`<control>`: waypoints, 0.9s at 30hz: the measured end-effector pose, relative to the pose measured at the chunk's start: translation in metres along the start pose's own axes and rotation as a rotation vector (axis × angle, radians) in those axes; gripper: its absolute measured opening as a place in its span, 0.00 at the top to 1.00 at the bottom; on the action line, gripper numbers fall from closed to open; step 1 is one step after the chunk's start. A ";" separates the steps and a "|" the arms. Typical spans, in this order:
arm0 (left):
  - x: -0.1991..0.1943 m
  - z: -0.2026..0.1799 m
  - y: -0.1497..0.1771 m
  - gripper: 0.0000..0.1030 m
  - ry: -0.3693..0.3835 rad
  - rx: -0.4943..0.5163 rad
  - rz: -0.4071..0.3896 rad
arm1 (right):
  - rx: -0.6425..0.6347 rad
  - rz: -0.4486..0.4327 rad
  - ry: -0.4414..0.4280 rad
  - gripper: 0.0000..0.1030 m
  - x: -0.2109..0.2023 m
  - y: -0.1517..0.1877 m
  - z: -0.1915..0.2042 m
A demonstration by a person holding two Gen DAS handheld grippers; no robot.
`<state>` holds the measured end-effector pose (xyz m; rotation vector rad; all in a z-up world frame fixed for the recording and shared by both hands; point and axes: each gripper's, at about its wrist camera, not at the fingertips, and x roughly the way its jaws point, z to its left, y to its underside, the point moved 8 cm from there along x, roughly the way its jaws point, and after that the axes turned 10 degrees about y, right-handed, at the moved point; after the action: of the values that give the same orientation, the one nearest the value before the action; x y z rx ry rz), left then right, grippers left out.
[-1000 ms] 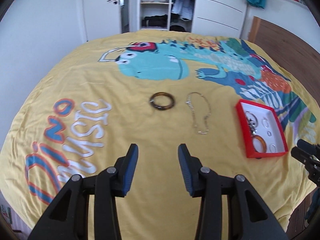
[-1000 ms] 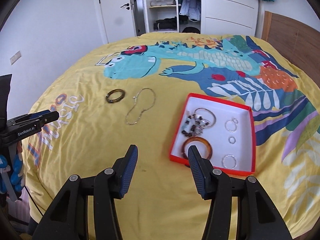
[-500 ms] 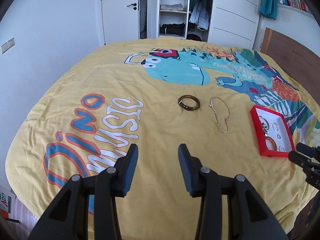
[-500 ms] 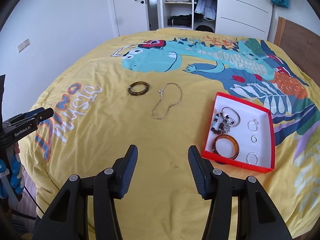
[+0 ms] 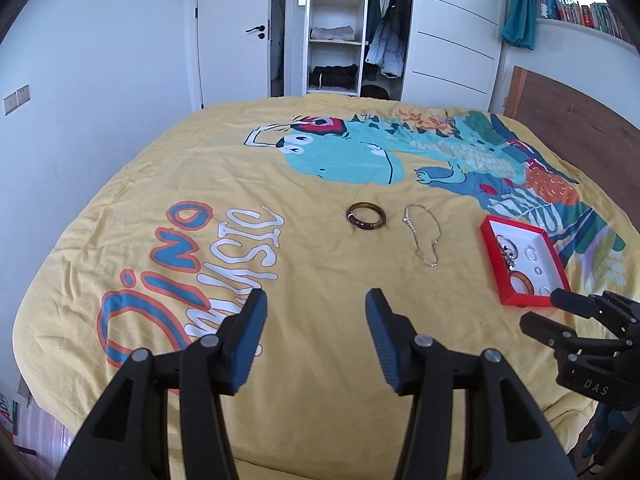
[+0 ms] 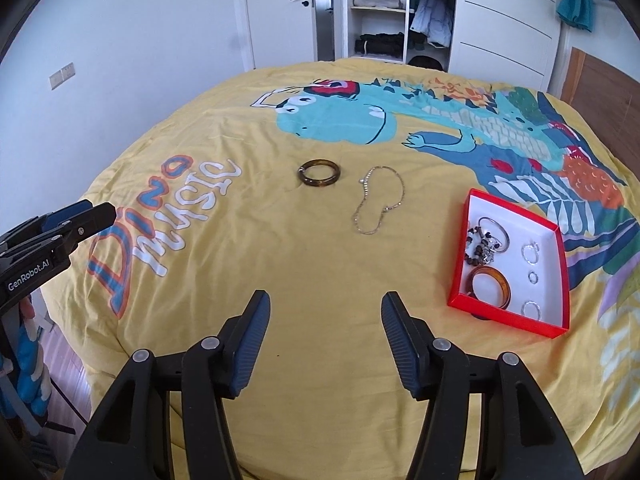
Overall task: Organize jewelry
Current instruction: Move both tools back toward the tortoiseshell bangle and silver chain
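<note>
Two pieces of jewelry lie loose on the yellow bedspread: a dark tortoiseshell bangle and, just beside it, a thin silver chain in an open loop. Nearer the bed's right side sits the red box with a white lining, which already holds an amber bangle, a beaded bracelet and several small silver rings. Both loose pieces are well apart from the box. The left gripper and the right gripper hang over the near edge of the bed, each released with nothing between its blue pads, and both have just been opening wider. The step in hand looks like reaching for a loose piece. The bangle is the easier pick: close across its rim from above. The chain calls for pressing the pads into the soft cover and pinching low, then lifting slowly so it trails without snagging, and lowering it into a bare part of the box.
</note>
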<state>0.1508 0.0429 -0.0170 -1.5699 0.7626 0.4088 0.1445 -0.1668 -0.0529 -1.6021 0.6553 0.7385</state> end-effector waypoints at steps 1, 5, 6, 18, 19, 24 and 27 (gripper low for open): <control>0.000 0.000 0.001 0.52 -0.003 0.000 -0.001 | -0.003 -0.002 -0.001 0.38 0.000 0.000 0.002; 0.002 0.002 0.001 0.52 -0.008 -0.003 0.004 | -0.001 -0.002 -0.007 0.33 0.003 0.000 0.005; 0.004 0.002 0.001 0.52 -0.010 -0.001 0.005 | 0.002 -0.001 -0.010 0.32 0.005 0.000 0.005; 0.055 0.001 0.000 0.51 -0.027 0.008 0.076 | 0.034 0.051 -0.042 0.28 0.051 0.002 -0.005; 0.061 0.001 0.000 0.51 -0.029 0.007 0.083 | 0.037 0.056 -0.045 0.28 0.056 0.002 -0.007; 0.090 0.001 0.003 0.51 -0.035 0.003 0.124 | 0.057 0.080 -0.052 0.28 0.080 0.001 -0.015; 0.106 0.002 0.007 0.51 -0.041 0.006 0.152 | 0.072 0.091 -0.054 0.28 0.095 0.000 -0.019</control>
<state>0.2230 0.0203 -0.0922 -1.4988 0.8534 0.5480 0.2072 -0.1865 -0.1236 -1.4896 0.7112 0.8141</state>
